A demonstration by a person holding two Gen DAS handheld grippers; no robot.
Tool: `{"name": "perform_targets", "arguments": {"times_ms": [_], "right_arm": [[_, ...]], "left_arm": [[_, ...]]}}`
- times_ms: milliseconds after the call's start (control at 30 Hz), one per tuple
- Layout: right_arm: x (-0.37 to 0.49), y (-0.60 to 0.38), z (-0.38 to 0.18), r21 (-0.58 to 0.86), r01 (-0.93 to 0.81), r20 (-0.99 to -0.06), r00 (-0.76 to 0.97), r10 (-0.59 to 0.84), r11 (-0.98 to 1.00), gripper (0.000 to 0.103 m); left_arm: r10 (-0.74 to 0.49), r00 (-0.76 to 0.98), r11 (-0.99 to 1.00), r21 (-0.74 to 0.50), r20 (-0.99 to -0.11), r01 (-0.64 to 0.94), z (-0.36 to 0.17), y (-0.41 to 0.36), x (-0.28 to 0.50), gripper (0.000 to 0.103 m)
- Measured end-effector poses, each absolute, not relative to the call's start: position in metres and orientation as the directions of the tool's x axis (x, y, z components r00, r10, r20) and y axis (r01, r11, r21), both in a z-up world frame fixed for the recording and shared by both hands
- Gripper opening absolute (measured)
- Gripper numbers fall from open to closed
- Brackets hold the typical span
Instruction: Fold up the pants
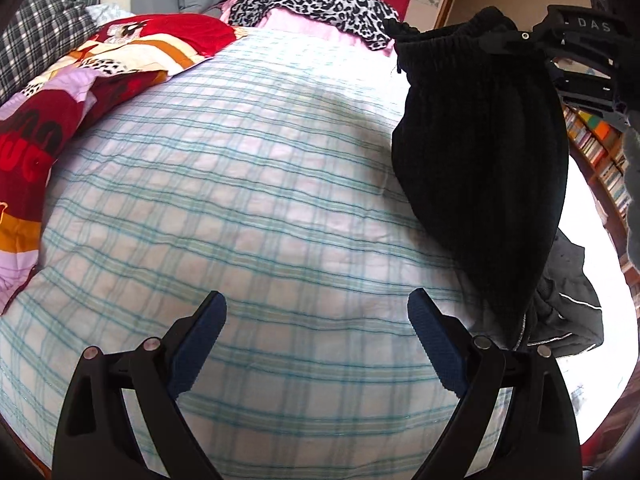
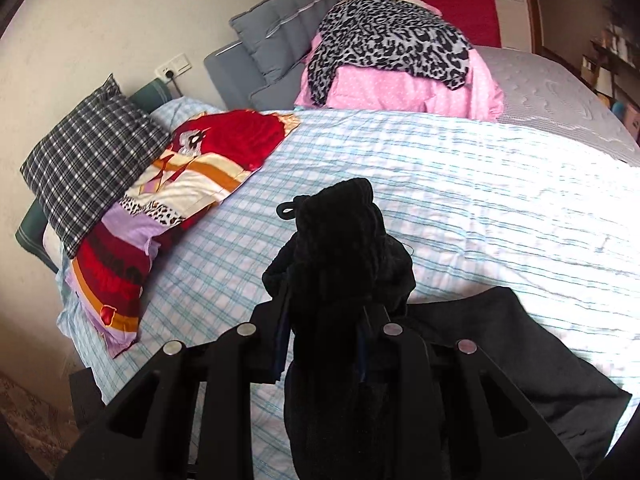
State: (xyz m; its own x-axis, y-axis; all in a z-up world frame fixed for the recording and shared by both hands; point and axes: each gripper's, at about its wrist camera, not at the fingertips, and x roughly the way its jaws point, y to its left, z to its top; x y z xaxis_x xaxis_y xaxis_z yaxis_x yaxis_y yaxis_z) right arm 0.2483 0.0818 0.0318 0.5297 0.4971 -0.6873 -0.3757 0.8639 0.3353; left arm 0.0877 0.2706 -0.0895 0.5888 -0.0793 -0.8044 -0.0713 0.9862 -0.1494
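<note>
Black pants (image 2: 340, 248) bunched at the waistband, clamped between the jaws of the right gripper (image 2: 324, 320), hanging above the bed; the rest trails down onto the checked sheet (image 2: 480, 200) at lower right. Left gripper (image 1: 316, 340) empty, jaws spread wide over bare sheet, pants off to its right. Patterned quilt (image 2: 168, 208) and plaid pillow (image 2: 88, 152) near the headboard.

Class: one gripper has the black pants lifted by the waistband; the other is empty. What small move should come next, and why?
Probably bring the open left gripper across to the black pants: they hang bunched from the right gripper, above the checked sheet, and need a second hold to spread.
</note>
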Motion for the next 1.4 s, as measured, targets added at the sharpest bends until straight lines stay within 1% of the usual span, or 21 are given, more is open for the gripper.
{"name": "perform_targets", "arguments": {"times_ms": [267,367,567,700,867,1000,1133,1167,1233,1267,1300,1367,1400], "right_arm": [[0.220,-0.019,0.039,0.447,-0.227,-0.618,0.621,0.483,0.865,0.026],[0.199,-0.055,0.035,0.474,-0.166,-0.592,0.667,0.452,0.865,0.026],[0.146,-0.122,0.018,0.486,-0.051,-0.554,0.755,0.352,0.873,0.026],[0.115,-0.166,-0.012,0.483,0.021,-0.571,0.765,0.297,0.875,0.026],[0.092,-0.210,-0.054,0.570,0.096,-0.579,0.752,0.316,0.816,0.025],[0.084,-0.225,-0.066,0.642,0.077,-0.532,0.761,0.371,0.763,0.026],[0.074,-0.247,-0.081,0.733,0.112,-0.493,0.768,0.410,0.671,0.026],[0.069,-0.252,-0.087,0.748,0.127,-0.493,0.764,0.416,0.652,0.027],[0.058,-0.260,-0.099,0.763,0.170,-0.510,0.750,0.420,0.624,0.031],[0.050,-0.264,-0.105,0.763,0.197,-0.523,0.748,0.409,0.616,0.037],[0.043,-0.268,-0.110,0.761,0.220,-0.534,0.746,0.398,0.610,0.040],[0.025,-0.277,-0.113,0.727,0.271,-0.570,0.751,0.334,0.631,0.045],[0.017,-0.282,-0.111,0.696,0.297,-0.591,0.754,0.286,0.654,0.045]], "left_arm": [[-0.120,0.591,0.992,-0.124,-0.797,0.034,-0.082,0.218,0.108,0.091],[-0.127,0.592,0.992,-0.112,-0.796,0.063,-0.079,0.202,0.115,0.091],[-0.135,0.588,0.989,-0.077,-0.797,0.124,-0.077,0.169,0.128,0.091],[-0.135,0.572,0.985,-0.048,-0.809,0.165,-0.081,0.144,0.133,0.091],[-0.145,0.557,0.975,-0.021,-0.818,0.223,-0.085,0.113,0.136,0.091],[-0.142,0.543,0.964,0.009,-0.827,0.265,-0.090,0.088,0.138,0.091],[-0.112,0.537,0.954,0.061,-0.836,0.294,-0.101,0.069,0.136,0.091],[-0.109,0.533,0.952,0.066,-0.839,0.299,-0.105,0.066,0.137,0.091],[-0.101,0.523,0.951,0.072,-0.847,0.300,-0.111,0.063,0.137,0.091],[-0.095,0.519,0.951,0.077,-0.850,0.300,-0.114,0.063,0.138,0.091],[-0.090,0.516,0.951,0.081,-0.852,0.300,-0.117,0.062,0.138,0.091],[-0.086,0.513,0.951,0.083,-0.854,0.298,-0.121,0.062,0.139,0.092],[-0.082,0.513,0.951,0.086,-0.854,0.296,-0.122,0.062,0.139,0.092]]}}
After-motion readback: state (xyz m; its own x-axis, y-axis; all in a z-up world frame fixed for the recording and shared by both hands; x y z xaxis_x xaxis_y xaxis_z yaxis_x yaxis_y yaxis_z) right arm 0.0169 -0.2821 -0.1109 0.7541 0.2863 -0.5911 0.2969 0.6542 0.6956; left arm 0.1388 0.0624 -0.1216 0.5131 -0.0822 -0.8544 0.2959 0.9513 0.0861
